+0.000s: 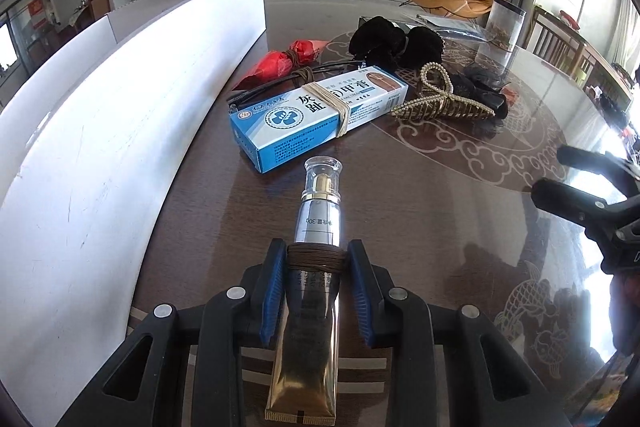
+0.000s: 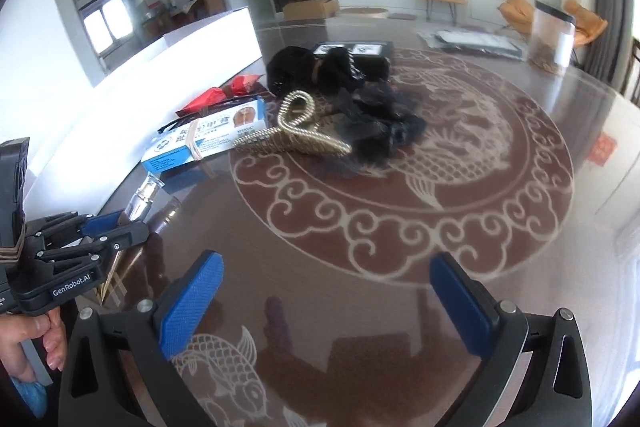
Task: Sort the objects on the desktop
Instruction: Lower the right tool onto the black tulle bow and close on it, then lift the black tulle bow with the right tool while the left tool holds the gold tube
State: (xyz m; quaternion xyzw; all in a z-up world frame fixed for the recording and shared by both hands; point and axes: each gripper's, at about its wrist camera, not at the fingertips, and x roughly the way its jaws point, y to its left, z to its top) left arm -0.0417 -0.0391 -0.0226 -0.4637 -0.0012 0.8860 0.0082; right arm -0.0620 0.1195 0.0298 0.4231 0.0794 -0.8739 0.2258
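fingers (image 1: 276, 291) of the left gripper (image 1: 317, 259), blue-padded, are clenched on the silver-and-gold cosmetic tube with a clear cap (image 1: 316, 227), pinching it right at the band of brown cord wound round its middle. the tube points away from the camera, cap end forward, crimped gold tail back between the gripper's arms. whether it rests on the dark glossy tabletop (image 1: 440, 227) or hangs just above it cannot be told.

the right gripper (image 2: 326, 291) hovers over the patterned part of the tabletop with its fingers spread wide and nothing between them.

ahead of the cap, close by, lies the blue-and-white cardboard medicine box bound with rubber bands (image 1: 316, 115); beyond it the red foil packet (image 1: 280, 63), the black fabric hair scrunchies (image 1: 396, 45) and the gold pearl-trimmed hair claw (image 1: 444, 103). a long white board wall (image 1: 120, 107) runs along the left side.

judging from this, the step is carrying the tube to its group. the grip sits near the middle, which should keep it balanced; a soft tube may squash or slip on the cord, so steady pressure and a level path seem wise. lift clear before moving, so the cap does not nudge the box.
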